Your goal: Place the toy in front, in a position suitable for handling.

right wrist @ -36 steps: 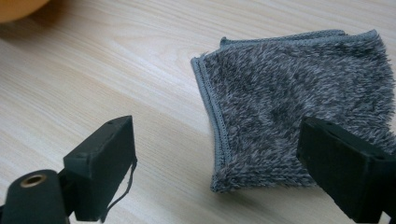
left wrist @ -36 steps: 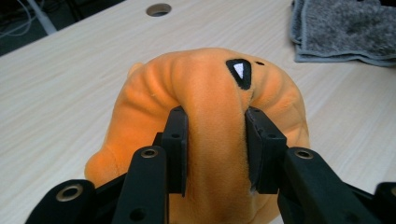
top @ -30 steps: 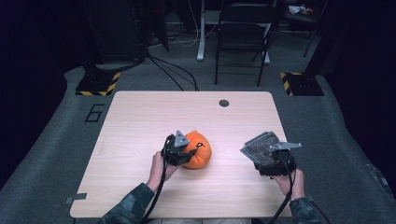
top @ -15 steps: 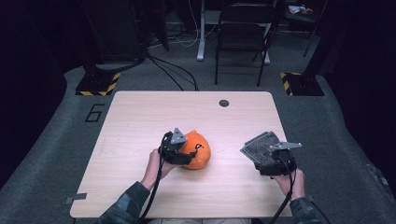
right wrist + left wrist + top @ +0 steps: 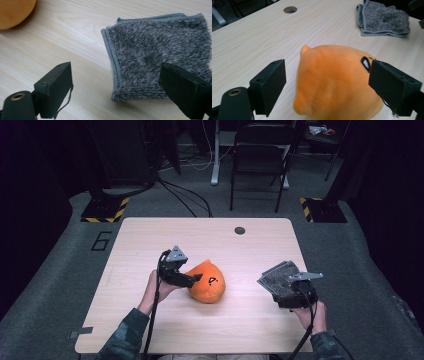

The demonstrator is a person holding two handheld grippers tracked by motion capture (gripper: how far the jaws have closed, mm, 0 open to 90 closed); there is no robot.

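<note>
**Plush let go, cloth waiting**

The left gripper [image 5: 192,279] has just been opening its jaws, and the orange plush toy [image 5: 207,281] sits between them on the table [image 5: 150,235]. In the left gripper view a gap shows between the left pad and the plush [image 5: 332,82]; the right pad lies at its flank near the black face mark, apparently not pressing. That spacing suits a release: the toy rests on the wood by its own weight.

The right gripper [image 5: 117,95] hangs with jaws wide over the near edge of the folded grey cloth [image 5: 160,52], which lies flat just ahead of the pads and between their lines. It is probably poised there for a pick once the toy is settled. The cloth lies well apart from the plush, off beyond the left gripper's right pad.
</note>
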